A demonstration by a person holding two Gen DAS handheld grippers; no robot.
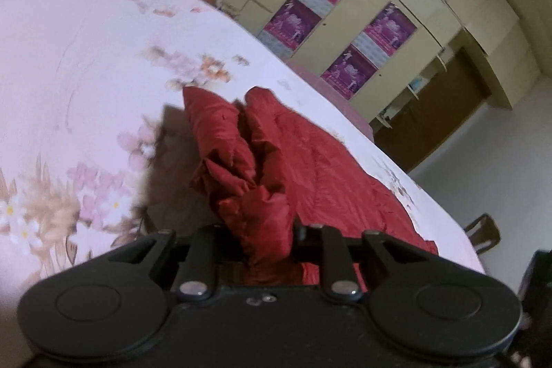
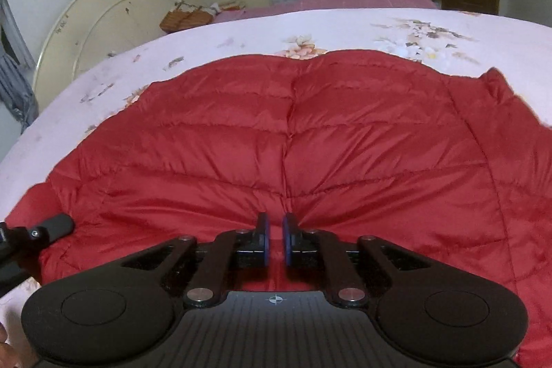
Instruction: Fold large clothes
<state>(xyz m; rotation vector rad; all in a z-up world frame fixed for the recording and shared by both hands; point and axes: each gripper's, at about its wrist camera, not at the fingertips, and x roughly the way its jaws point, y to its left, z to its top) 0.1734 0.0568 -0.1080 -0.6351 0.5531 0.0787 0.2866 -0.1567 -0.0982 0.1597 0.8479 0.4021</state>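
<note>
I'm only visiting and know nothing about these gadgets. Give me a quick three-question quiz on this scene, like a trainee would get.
1. Multiple choice: what is bunched between the fingers of the left gripper? A) a white towel B) a fold of the red quilted puffer jacket C) nothing
2. True or false: the fingers of the right gripper stand wide open, well clear of the jacket.
3. Fill in: the jacket lies on a pink bedsheet printed with ____.

Key
1. B
2. False: they are shut, pinching the jacket, and creases run out from the pinch.
3. flowers
</note>
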